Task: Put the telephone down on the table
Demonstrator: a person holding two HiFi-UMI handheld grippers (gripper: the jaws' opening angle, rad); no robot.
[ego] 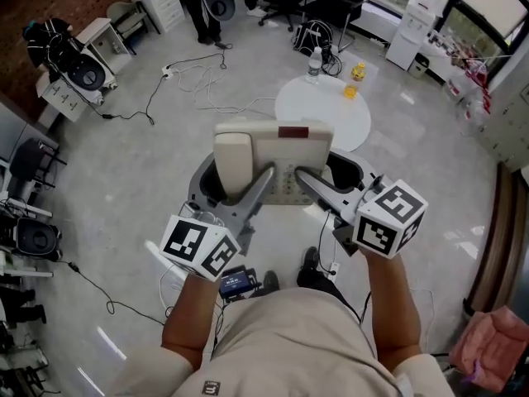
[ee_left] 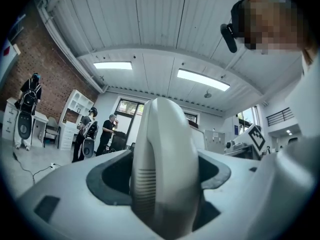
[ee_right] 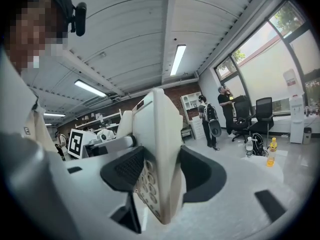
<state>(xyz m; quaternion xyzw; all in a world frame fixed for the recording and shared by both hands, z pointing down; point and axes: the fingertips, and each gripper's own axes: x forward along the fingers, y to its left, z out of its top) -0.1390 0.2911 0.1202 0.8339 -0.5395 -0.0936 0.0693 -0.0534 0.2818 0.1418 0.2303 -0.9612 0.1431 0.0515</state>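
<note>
Gripping the telephone (ego: 307, 145), left hand-held gripper (ego: 264, 179) clamped on its handset (ego: 234, 160), right hand-held gripper (ego: 304, 178) on its keypad edge.

An office-like lab with swivel chairs (ee_right: 262, 115), brick wall (ee_left: 47, 69), white shelving (ee_left: 72, 109).

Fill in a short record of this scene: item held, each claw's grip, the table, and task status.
Item held: cream telephone
Left claw: shut on the handset
Right claw: shut on the telephone's keypad edge
Table: round white table ahead on the floor, bearing a clear bottle and a yellow bottle
Status: telephone in the air, short of the table, not yet set down
</note>
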